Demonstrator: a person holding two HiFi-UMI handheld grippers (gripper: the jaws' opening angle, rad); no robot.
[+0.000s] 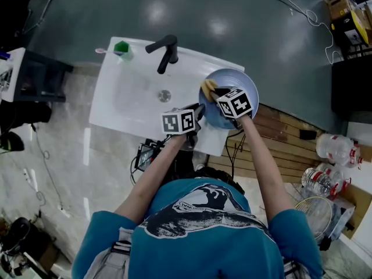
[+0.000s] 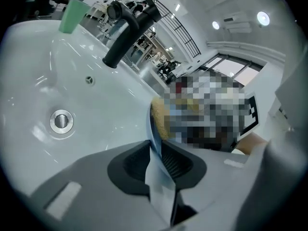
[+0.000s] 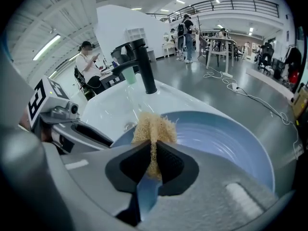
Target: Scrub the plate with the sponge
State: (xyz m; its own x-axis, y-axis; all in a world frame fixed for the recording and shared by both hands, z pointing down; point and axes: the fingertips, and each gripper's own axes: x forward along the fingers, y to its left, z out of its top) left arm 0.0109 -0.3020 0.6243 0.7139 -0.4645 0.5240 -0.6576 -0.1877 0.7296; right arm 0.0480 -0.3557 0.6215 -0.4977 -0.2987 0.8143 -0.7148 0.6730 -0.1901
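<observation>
Looking down in the head view, the blue plate [image 1: 239, 79] sits at the right end of the white sink [image 1: 125, 95], just right of the black faucet [image 1: 165, 52] and partly past the basin's edge. Whether it rests on the basin cannot be told. The left gripper [image 1: 199, 114] meets the plate's near rim, and the right gripper [image 1: 214, 90] holds the yellow sponge [image 1: 207, 86] on its face. The likely risk is leverage. The plate seems pinned at one spot on its rim, so a hard scrubbing push far from that spot could twist it loose and drop it off the sink.

The left gripper view shows the plate edge-on, running up between the two dark pads. The jaws stand narrow and both pads press on the thin rim. The sponge shows just beyond, against the plate, and the drain [image 2: 61, 121] lies well apart to the left. A wet, smooth rim in so slim a bite could slide if the wrist rolls.

The right gripper view shows the jaws drawn close on the sponge, pinching its lower part while its frayed top sticks out beyond the tips, over the plate's inner face. Pressing too steeply could bring the hard jaw tips onto the plate instead of the sponge.
</observation>
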